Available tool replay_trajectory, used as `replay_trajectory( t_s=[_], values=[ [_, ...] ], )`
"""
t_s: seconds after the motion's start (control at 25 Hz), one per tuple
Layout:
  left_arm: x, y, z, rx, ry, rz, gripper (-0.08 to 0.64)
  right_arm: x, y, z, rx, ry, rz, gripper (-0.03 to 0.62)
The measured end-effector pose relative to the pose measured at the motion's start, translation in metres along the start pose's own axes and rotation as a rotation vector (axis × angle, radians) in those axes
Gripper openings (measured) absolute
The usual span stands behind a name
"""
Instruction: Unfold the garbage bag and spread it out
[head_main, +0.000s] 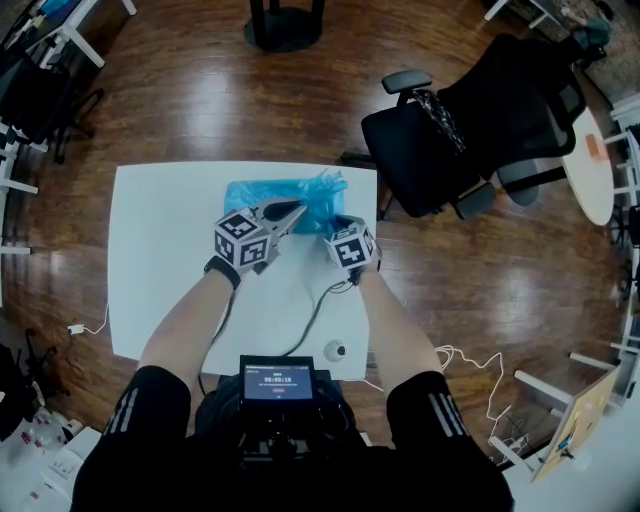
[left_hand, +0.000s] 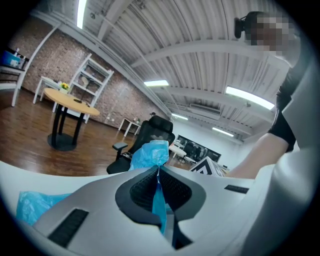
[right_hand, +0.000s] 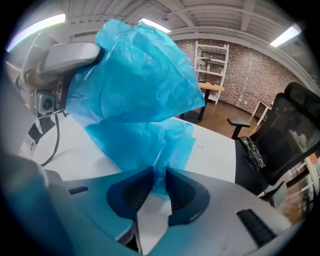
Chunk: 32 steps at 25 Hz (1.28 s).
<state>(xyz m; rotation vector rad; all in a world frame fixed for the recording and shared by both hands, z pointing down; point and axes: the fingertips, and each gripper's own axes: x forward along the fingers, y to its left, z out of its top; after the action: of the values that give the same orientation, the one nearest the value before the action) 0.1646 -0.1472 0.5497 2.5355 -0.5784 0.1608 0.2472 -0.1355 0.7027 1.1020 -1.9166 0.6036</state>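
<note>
- The wood floor (head_main: 200, 110) fills the head view around everything else.
- The white table (head_main: 160, 300) sits in the middle of the frame, and the person's forearms reach over it from the lower edge.
- A black office chair (head_main: 450, 140) stands off the table's upper right corner, apart from it.
- The blue garbage bag (head_main: 262, 192) is at the far edge of the table, just above the centre of the frame. Its left part lies flat on the table. Its right part is bunched and lifted between the two claws.
- In the right gripper view the bag (right_hand: 140, 85) hangs as a wide crumpled sheet from the upper left, and a lower layer reaches down to the table.
- The left claw (left_hand: 158, 172) is closed tight on a thin strip of the bag film. The film runs down between its pads, and a crumpled tuft stands above the tips. In the head view it lies close to level, its tips over the bag.
- The right claw (right_hand: 159, 176) points steeply down at the table. Its jaws stand a narrow slit apart, pinched on a fold of the bag's lower edge.
- A device with a lit screen (head_main: 279, 380) sits at the person's chest, at the lower centre.
- A dark cable (head_main: 310, 320) crosses the table from the right claw toward the device.
- A small round object (head_main: 335, 350) rests near the table's near edge.
</note>
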Motion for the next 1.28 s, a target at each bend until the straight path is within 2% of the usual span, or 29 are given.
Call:
replay_trajectory(
  t_s=[0.12,0.32,0.72,0.96,1.08,1.28],
  values=[
    [-0.020,0.009,0.016,-0.017,-0.066,0.046,0.001,0.001,0.000,-0.001,0.012,-0.006,-0.001,0.115],
    [-0.062,0.032,0.037,-0.001,-0.152,0.151,0.001,0.000,-0.004,0.000,0.021,-0.014,-0.040,0.115],
    [-0.165,0.072,0.065,0.008,-0.287,0.381,0.001,-0.001,-0.006,-0.001,0.039,-0.010,-0.095,0.114],
    [-0.227,0.106,0.063,-0.049,-0.358,0.557,0.001,0.000,-0.006,-0.004,0.060,0.003,-0.130,0.114],
    [-0.257,0.127,0.053,-0.065,-0.352,0.657,0.001,-0.001,-0.007,-0.004,0.069,0.005,-0.154,0.114],
    [-0.305,0.159,0.026,-0.135,-0.345,0.802,0.001,-0.002,-0.007,-0.005,0.077,0.011,-0.177,0.114]
  ],
)
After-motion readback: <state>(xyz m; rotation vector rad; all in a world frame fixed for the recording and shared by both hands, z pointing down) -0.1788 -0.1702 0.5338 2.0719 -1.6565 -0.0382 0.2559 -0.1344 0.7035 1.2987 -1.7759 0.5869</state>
